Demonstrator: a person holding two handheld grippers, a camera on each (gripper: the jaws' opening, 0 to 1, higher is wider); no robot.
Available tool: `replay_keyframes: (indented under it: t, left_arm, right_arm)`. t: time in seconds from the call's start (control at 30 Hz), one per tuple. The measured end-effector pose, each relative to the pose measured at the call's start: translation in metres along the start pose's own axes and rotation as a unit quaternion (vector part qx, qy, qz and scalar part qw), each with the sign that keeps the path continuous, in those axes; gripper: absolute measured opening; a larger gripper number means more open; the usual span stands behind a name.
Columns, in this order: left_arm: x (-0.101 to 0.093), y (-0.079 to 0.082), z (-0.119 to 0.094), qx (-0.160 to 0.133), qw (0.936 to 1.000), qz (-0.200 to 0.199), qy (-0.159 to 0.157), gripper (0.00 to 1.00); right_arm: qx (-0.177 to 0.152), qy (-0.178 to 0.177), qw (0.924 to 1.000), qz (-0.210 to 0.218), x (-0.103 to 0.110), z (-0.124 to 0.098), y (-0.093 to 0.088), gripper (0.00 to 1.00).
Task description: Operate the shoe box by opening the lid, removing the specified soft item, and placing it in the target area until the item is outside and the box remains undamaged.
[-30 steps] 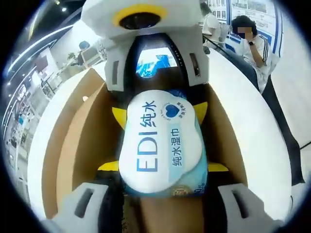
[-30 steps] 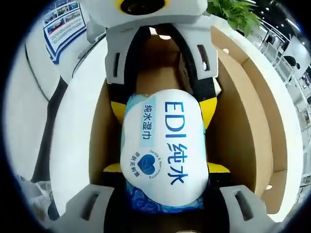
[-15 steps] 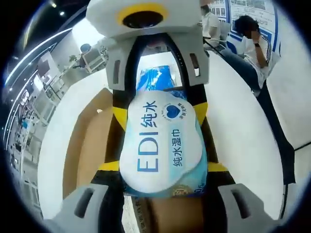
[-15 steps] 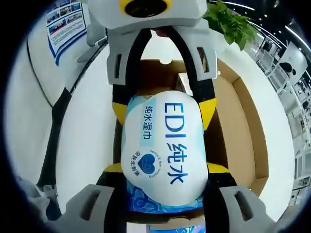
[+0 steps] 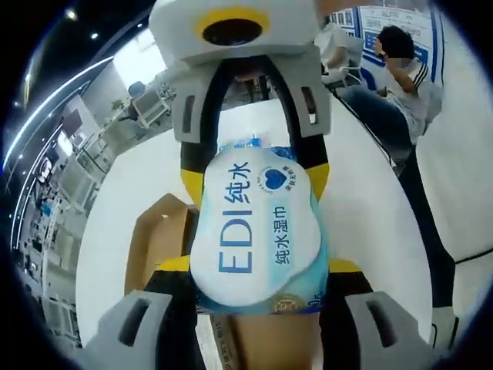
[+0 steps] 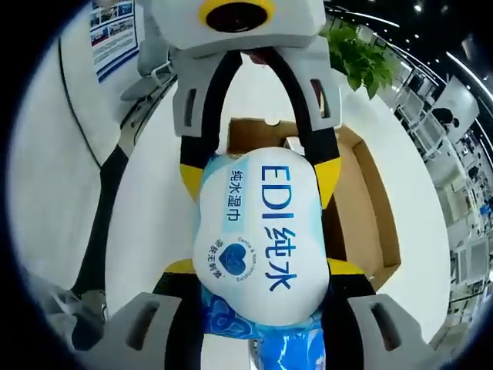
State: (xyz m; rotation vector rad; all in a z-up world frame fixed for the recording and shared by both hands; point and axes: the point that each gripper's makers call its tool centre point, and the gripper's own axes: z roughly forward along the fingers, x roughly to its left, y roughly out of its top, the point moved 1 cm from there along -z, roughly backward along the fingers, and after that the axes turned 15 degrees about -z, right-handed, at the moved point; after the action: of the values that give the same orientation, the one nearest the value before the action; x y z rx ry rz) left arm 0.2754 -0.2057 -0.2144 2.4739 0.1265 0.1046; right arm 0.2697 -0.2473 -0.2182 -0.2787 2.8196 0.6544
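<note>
A: Pale-blue wipes pack (image 5: pixel 258 231) clenched at both ends, left tool (image 5: pixel 258 266) and right tool (image 6: pixel 258 266), above the open shoe box (image 6: pixel 362 200).

B: Long axis runs tool to tool; table (image 5: pixel 362 177) beside box lies free.

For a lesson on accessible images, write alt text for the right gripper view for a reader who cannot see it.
A pack of wet wipes, white with blue "EDI" lettering, is gripped from both ends by the right gripper below and the left gripper above. Behind it an open cardboard shoe box rests on a white table, with a green plant beyond.
</note>
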Motion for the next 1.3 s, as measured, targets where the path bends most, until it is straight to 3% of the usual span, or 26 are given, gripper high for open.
replay_keyframes:
  t: [0.17,0.47,0.97,1.3]
  left_arm:
    - [-0.018,0.021,-0.001,-0.004,0.9999,0.012,-0.006,0.63]
    - [-0.029,0.047,0.006,-0.004,0.9996,0.029,0.0,0.63]
    - [-0.051,0.065,0.032,-0.005,0.9995,0.032,-0.005,0.62]
    - [-0.091,0.075,0.062,-0.016,0.9989,0.036,-0.027,0.62]
  right_arm:
    - [-0.003,-0.009,0.9999,0.01,0.015,-0.021,-0.006,0.58]
    - [0.008,-0.028,0.9995,0.015,0.025,-0.043,-0.022,0.58]
    - [0.025,-0.026,0.999,0.025,0.051,-0.054,-0.05,0.58]
    - [0.03,-0.02,0.9985,0.04,0.095,-0.057,-0.075,0.58]
